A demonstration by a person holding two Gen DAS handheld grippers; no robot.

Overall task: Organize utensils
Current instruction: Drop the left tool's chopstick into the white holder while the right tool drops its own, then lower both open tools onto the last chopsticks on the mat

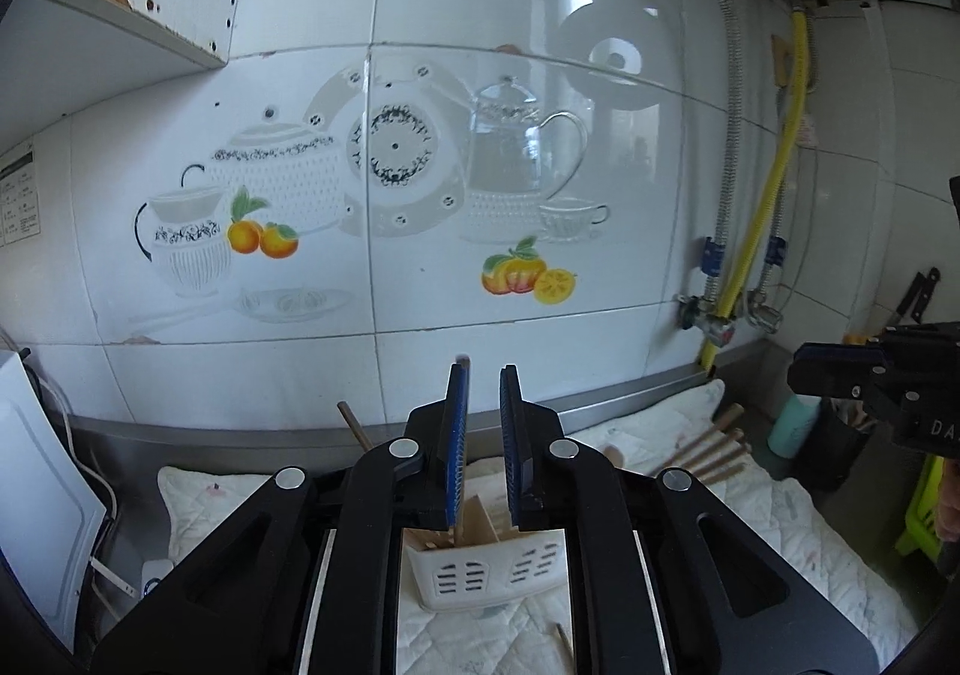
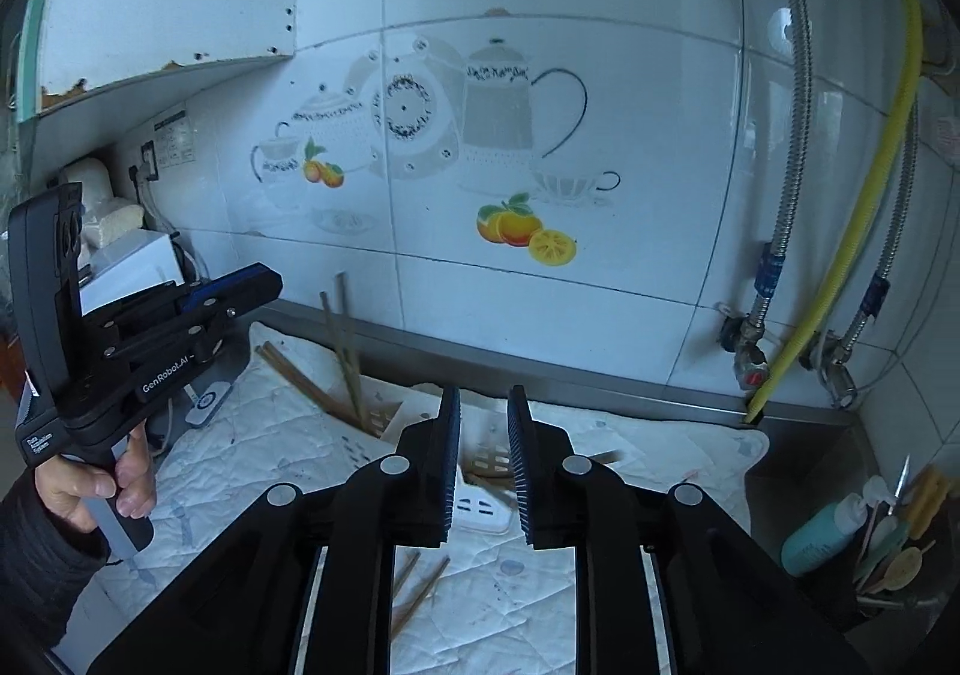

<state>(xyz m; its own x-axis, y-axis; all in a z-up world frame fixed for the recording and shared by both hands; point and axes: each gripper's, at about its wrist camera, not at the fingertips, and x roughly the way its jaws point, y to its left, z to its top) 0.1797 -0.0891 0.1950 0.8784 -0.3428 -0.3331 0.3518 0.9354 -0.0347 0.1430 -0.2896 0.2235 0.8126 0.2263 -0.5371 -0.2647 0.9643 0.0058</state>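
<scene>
Both grippers over the white holder on the quilted mat

Left gripper (image 1: 483,375): jaws slightly apart; one chopstick (image 1: 461,495) stands along the left pad, its lower end in the holder (image 1: 486,570), clamping not discernible. More chopsticks (image 2: 345,351) lean in the holder's left compartment; a loose pair (image 2: 420,591) lies on the mat (image 2: 270,453) nearer the camera. Right gripper (image 2: 485,402): jaws slightly apart, nothing between them, above the holder. Wooden utensils (image 1: 708,450) lie at the mat's right end.
</scene>
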